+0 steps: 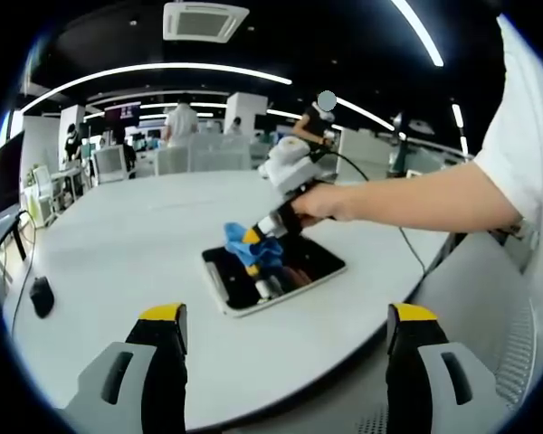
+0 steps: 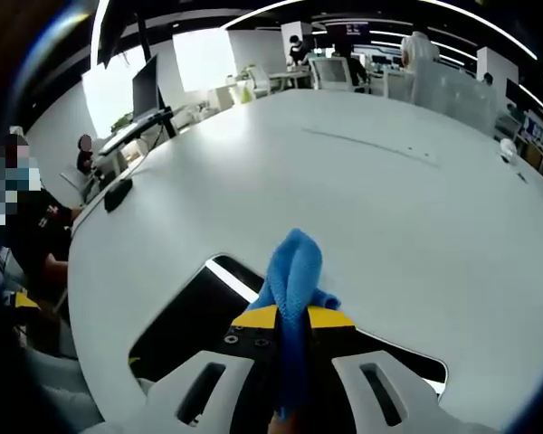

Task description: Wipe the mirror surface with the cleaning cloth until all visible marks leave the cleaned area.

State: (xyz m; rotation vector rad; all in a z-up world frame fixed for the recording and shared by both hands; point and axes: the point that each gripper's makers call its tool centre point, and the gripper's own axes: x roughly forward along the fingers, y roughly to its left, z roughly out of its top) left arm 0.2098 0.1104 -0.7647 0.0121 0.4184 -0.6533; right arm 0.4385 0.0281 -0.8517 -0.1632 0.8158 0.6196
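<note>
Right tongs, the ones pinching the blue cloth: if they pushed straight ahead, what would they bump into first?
Probably the mirror. The right tongs hold the blue cloth just over its dark glass on the white table, so the cloth would likely touch it first; depth is unclear.

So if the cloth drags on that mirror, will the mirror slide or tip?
Probably slide, not tip: the mirror lies flat and thin on the smooth white table. The blue cloth looks soft and bunched in the right gripper, so drag seems light.
</note>
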